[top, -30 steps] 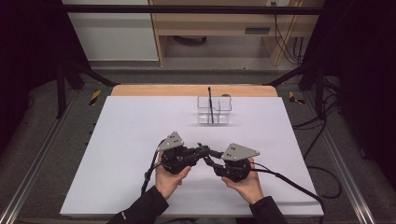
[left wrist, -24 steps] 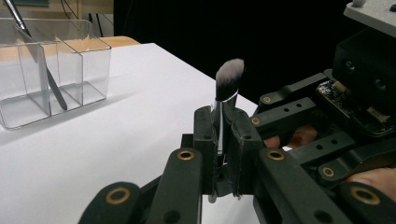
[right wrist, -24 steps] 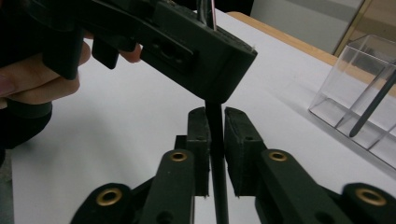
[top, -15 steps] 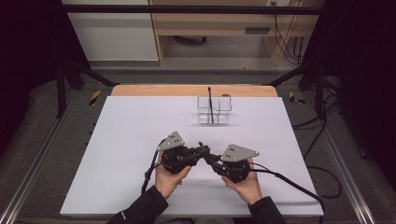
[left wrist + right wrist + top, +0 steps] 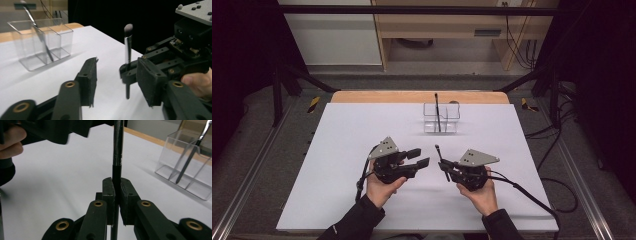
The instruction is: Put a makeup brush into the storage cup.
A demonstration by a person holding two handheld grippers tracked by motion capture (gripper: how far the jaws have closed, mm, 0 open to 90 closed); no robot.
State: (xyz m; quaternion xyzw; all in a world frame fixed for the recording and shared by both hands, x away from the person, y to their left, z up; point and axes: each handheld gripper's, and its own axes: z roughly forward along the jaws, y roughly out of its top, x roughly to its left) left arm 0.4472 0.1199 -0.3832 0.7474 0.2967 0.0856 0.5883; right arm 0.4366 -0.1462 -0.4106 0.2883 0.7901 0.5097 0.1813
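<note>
Right tool (image 5: 445,166): pressed tight on the handle of a makeup brush (image 5: 441,157), pads pinching it low on the black handle; seen close up (image 5: 115,191) in the right gripper view, handle running straight up between the pads.
Left tool (image 5: 418,158): spread, jaws have just been opening, nothing between them; pads well apart (image 5: 115,82) in the left gripper view, the brush standing beyond them and not touched.
Brush: upright-ish above the surface, held a bit right of the middle, near side; silver ferrule and pale fluffy tip up top (image 5: 128,47), black handle end poking out below the right tool.
Gap between tools: apart, left one pointing right toward the brush.
Clear organizer (image 5: 441,118): far side of the surface, about centre, see-through with compartments; well apart from both tools.
Second brush (image 5: 437,111): already standing in the organizer, leaning, dark thin handle; can't tell exactly which compartment.
Surface (image 5: 342,145): white sheet over a wooden top, wood edge visible at the far side.
Hands: left hand (image 5: 381,186) and right hand (image 5: 480,195) wrapped around the tool bodies, dark sleeves coming in from the near edge.
Cables: black cable (image 5: 527,195) trailing off the right tool toward the near right.
</note>
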